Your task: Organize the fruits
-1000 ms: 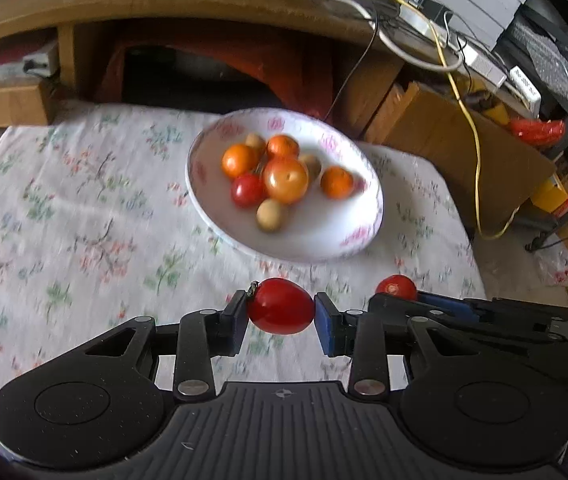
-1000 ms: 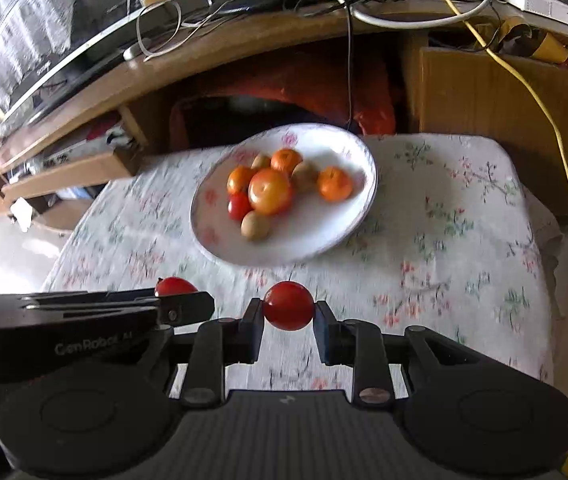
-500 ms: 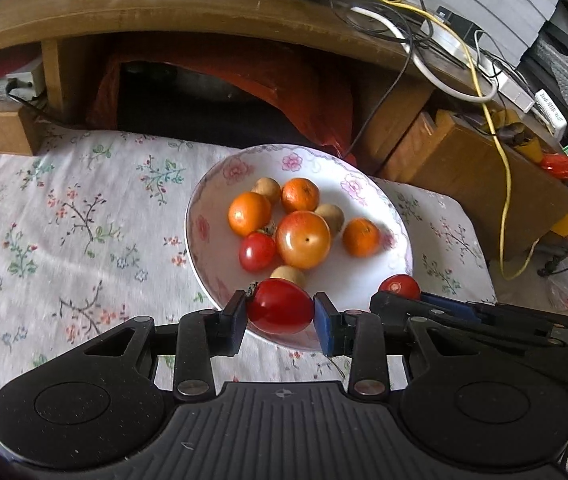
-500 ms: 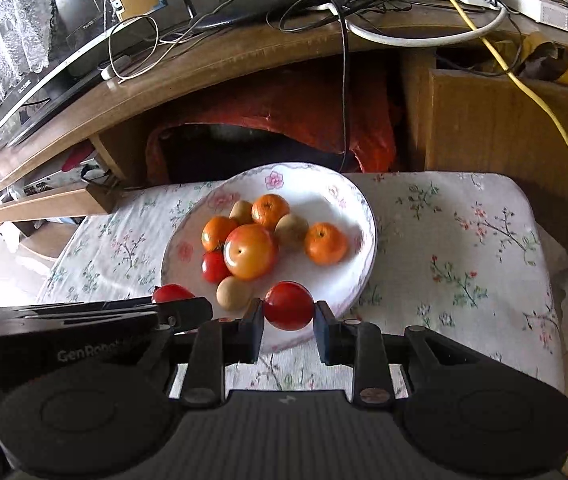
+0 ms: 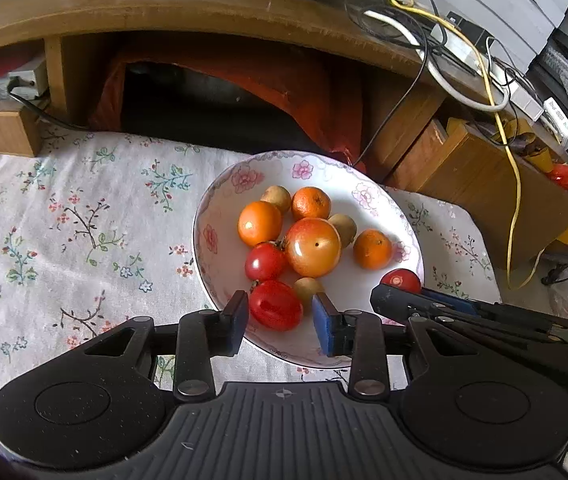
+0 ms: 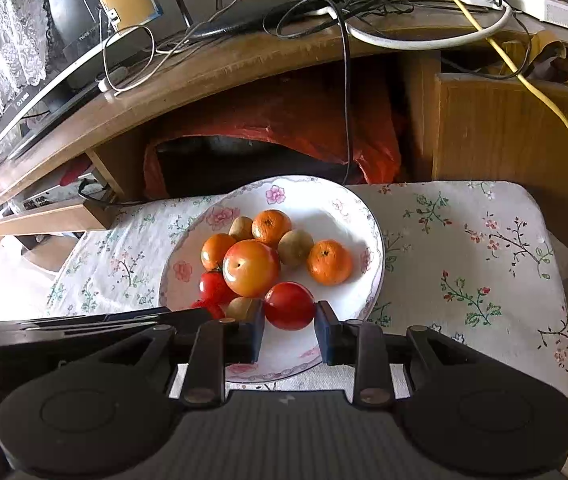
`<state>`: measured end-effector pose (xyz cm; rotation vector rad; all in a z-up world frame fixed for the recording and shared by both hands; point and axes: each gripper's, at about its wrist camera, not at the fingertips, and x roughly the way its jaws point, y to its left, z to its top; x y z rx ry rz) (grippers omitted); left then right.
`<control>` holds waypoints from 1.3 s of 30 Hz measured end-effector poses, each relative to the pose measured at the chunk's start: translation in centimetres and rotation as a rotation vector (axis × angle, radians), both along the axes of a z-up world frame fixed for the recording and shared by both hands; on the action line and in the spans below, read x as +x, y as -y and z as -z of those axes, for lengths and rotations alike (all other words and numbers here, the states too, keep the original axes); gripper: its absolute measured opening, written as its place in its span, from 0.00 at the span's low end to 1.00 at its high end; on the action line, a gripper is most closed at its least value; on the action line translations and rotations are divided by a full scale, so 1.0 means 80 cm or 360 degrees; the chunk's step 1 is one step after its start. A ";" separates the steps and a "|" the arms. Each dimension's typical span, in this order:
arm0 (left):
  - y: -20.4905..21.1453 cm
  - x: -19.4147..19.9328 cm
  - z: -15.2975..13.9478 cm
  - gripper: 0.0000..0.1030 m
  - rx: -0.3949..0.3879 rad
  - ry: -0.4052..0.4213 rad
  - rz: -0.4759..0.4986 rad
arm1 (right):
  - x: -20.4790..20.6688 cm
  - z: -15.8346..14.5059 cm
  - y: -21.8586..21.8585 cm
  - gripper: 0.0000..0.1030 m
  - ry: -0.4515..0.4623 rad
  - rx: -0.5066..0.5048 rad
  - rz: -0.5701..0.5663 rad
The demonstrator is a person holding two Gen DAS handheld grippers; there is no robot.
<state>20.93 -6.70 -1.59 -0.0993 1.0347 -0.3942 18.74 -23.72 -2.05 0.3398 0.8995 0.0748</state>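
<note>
Left gripper [image 5: 280, 320] stands wide, clear of the oval tomato [image 5: 275, 309] lying between its fingers at the plate's [image 5: 204, 236] near rim, long axis crosswise. Right gripper [image 6: 289, 334] appears narrow around the round tomato [image 6: 289, 305], just inside the same rim.

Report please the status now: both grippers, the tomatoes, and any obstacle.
Left gripper open, red tomato loose between fingers, over plate. Right gripper apparently shut on round tomato, low over plate. Other fruit crowds close beside both.
</note>
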 end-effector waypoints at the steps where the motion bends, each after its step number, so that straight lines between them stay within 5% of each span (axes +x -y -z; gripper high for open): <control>1: 0.000 -0.001 -0.001 0.43 0.0001 0.0007 -0.0002 | 0.000 -0.001 0.000 0.30 0.0001 0.0000 -0.0001; 39: -0.005 -0.079 -0.032 0.73 0.0230 0.0261 -0.0031 | -0.075 -0.029 -0.011 0.31 0.0007 -0.0047 0.0047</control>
